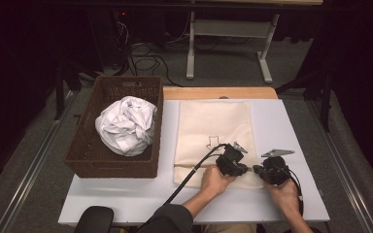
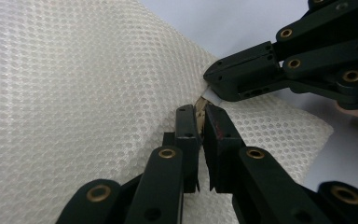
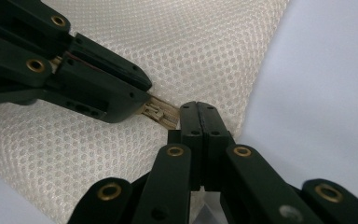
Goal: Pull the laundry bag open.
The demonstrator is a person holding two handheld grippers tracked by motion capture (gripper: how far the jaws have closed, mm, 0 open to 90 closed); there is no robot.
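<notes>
Where white table (image 1: pixel 126 194) meets grey carpet (image 1: pixel 29 160), both grippers (image 1: pixel 249 169) clamp mesh bag (image 1: pixel 213 126) zipper, prob. pull-tab.

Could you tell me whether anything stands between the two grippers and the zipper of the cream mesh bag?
Nothing visible does. The left gripper and the right gripper already meet at the zipper near the front edge of the cream mesh laundry bag, jaws closed there.

Left gripper (image 1: pixel 241 167) and right gripper (image 1: pixel 258 170) meet tip to tip at near edge of cream mesh laundry bag (image 1: pixel 213 131); wicker basket (image 1: pixel 85 150) holds crumpled white cloth (image 1: pixel 126 125).
</notes>
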